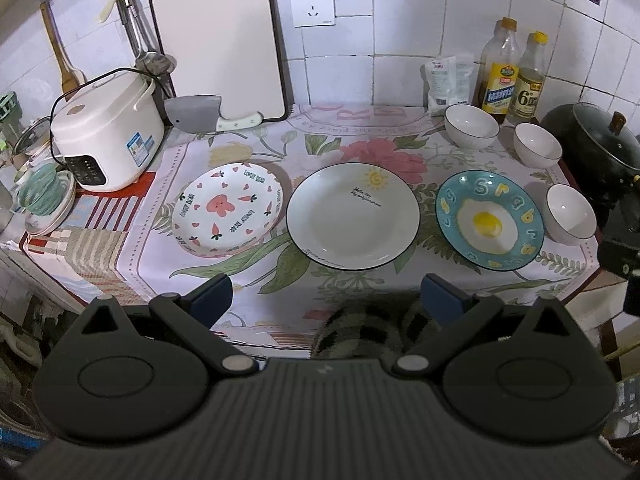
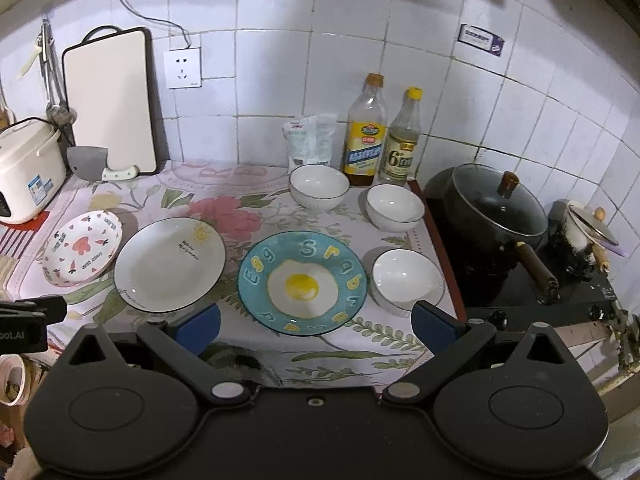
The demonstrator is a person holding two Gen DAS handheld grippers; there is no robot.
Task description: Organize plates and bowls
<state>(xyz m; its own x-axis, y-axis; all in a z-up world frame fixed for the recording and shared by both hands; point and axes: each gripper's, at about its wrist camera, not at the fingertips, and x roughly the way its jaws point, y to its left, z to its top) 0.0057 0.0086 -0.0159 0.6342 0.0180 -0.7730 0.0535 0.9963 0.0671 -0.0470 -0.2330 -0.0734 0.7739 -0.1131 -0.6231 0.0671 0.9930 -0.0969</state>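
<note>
Three plates lie in a row on the floral cloth: a pink heart-patterned plate [image 1: 228, 209] [image 2: 82, 249] at left, a white plate with a sun [image 1: 353, 214] [image 2: 170, 264] in the middle, a blue fried-egg plate [image 1: 489, 220] [image 2: 302, 282] at right. Three white bowls stand apart at the right: back [image 1: 472, 126] [image 2: 319, 187], middle [image 1: 537, 145] [image 2: 395, 207], front [image 1: 571, 213] [image 2: 407, 283]. My left gripper [image 1: 326, 300] hangs open near the counter's front edge, before the white plate. My right gripper [image 2: 316, 326] is open just in front of the egg plate. Both hold nothing.
A rice cooker [image 1: 106, 136], a cleaver [image 1: 200, 114] and a cutting board [image 1: 220, 40] stand at the back left. Two bottles [image 2: 366, 132] and a white bag [image 2: 309, 142] line the back wall. A black lidded wok [image 2: 496, 204] sits on the stove at right. Stacked dishes [image 1: 46, 196] sit far left.
</note>
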